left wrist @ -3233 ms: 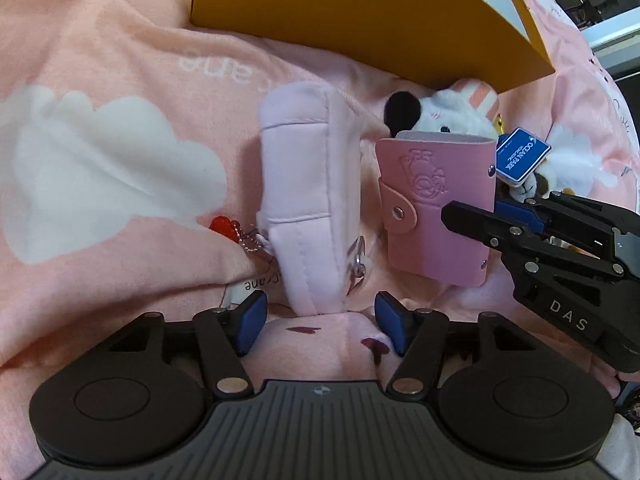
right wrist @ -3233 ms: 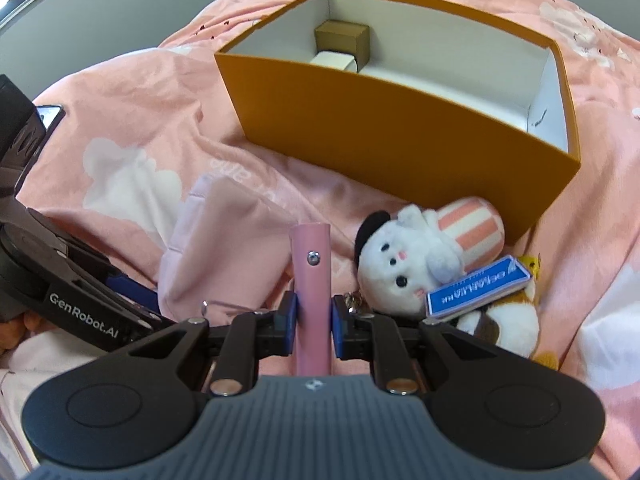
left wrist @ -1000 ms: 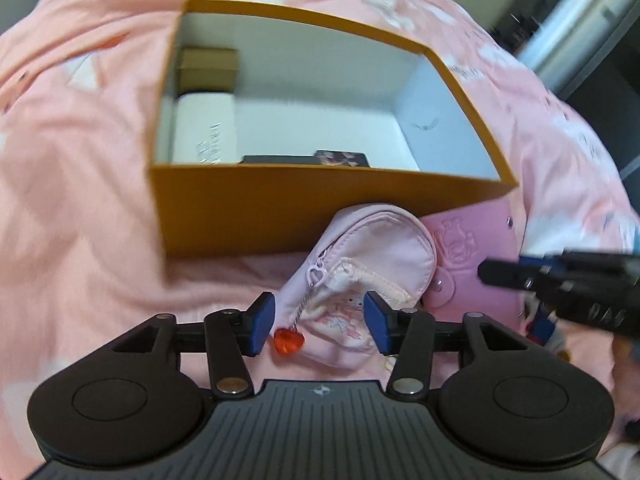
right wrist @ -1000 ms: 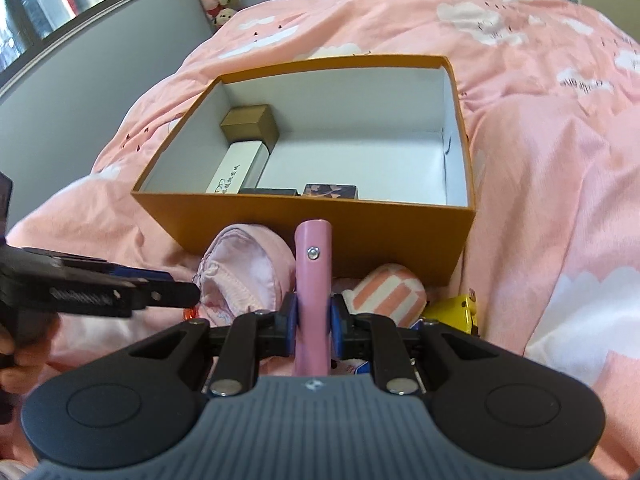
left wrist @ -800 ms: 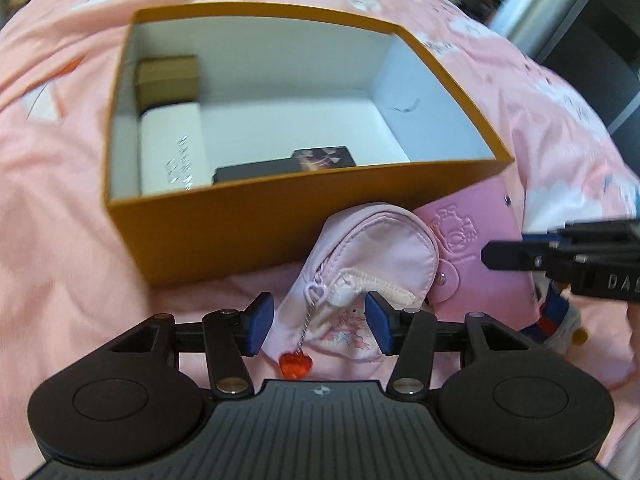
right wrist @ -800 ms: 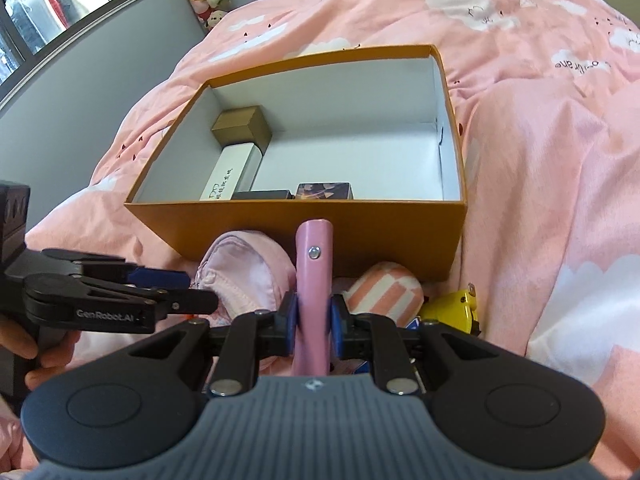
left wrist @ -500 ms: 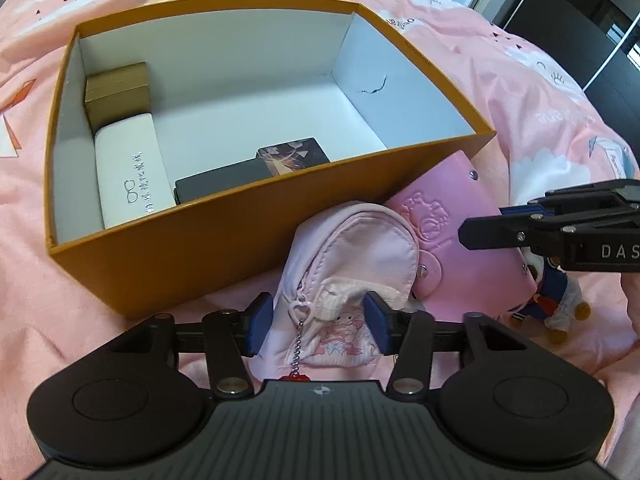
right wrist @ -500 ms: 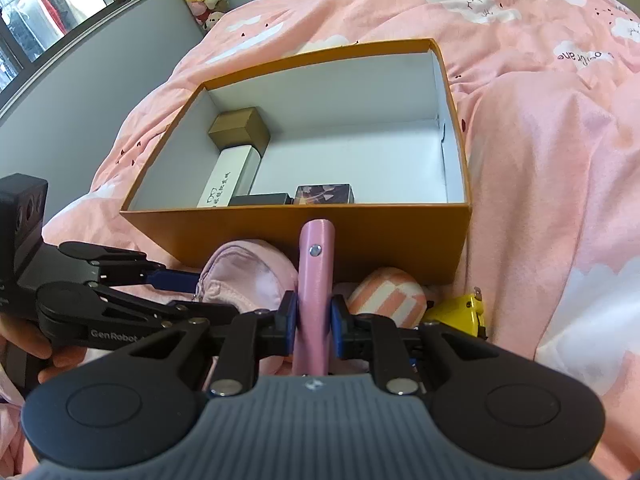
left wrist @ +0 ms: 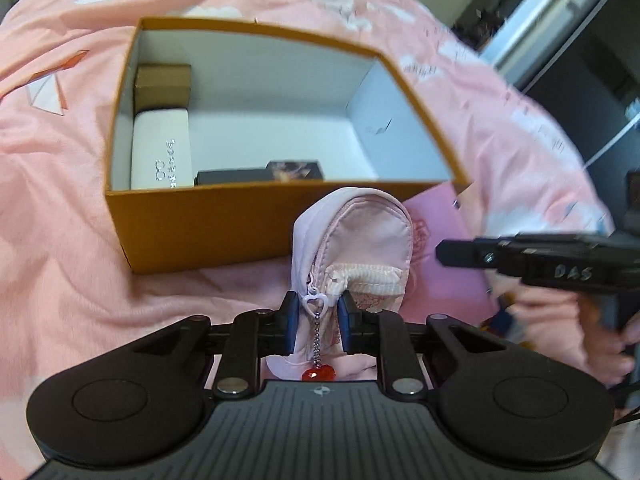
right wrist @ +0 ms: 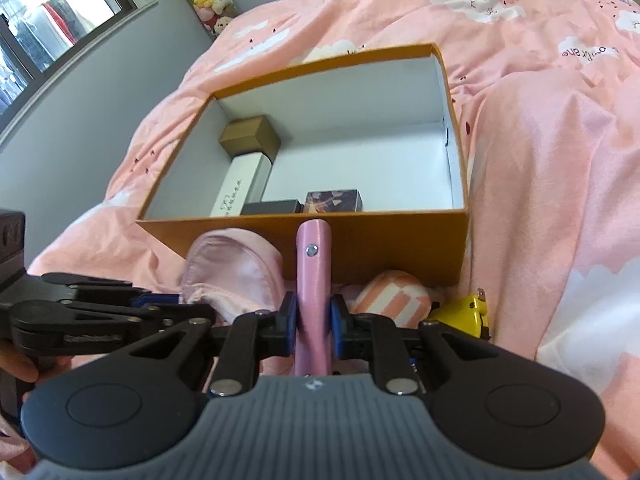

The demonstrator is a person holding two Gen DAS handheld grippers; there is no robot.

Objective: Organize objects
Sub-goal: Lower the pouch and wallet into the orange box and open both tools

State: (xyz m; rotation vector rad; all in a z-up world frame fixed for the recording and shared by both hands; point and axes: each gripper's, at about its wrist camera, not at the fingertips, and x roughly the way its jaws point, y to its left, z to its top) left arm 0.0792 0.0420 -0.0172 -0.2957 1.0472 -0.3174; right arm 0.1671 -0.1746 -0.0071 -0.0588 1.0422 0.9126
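Left wrist view looks down over a pink bedspread (left wrist: 60,240) printed with white clouds, which fills most of both pictures and carries everything else. On it sits an open orange box (left wrist: 200,232) with white inner walls, its near wall facing both cameras. Inside the box, along its left side, a white case (left wrist: 160,152) with small printed marks lies lengthwise, and a small brown carton (left wrist: 162,82) stands behind it in the far left corner. Against the near wall lie a flat black box (right wrist: 272,207) and, just beside it to the right, a small dark box with a pink pattern (right wrist: 334,200). Outside the box, in front of its near wall, the left gripper (left wrist: 318,322) is closed on a pale pink zip pouch (left wrist: 360,236), its blue pads (left wrist: 290,320) pinching the pouch's lower end so that the pouch stands upright; a white heart zip pull, a short bead chain and a red heart charm (left wrist: 318,373) hang between the fingers. Just beside the pouch to the right, the right gripper (right wrist: 312,322) is clamped on a pink snap wallet (right wrist: 314,280), seen edge-on in the right wrist view with its snap stud facing the camera. Beyond the wallet, a pink-and-white striped plush toy (right wrist: 394,290) lies against the box's near wall, with a small yellow toy (right wrist: 460,312) just to its right on the bedspread. A hand is partly visible behind each gripper at the picture edges.
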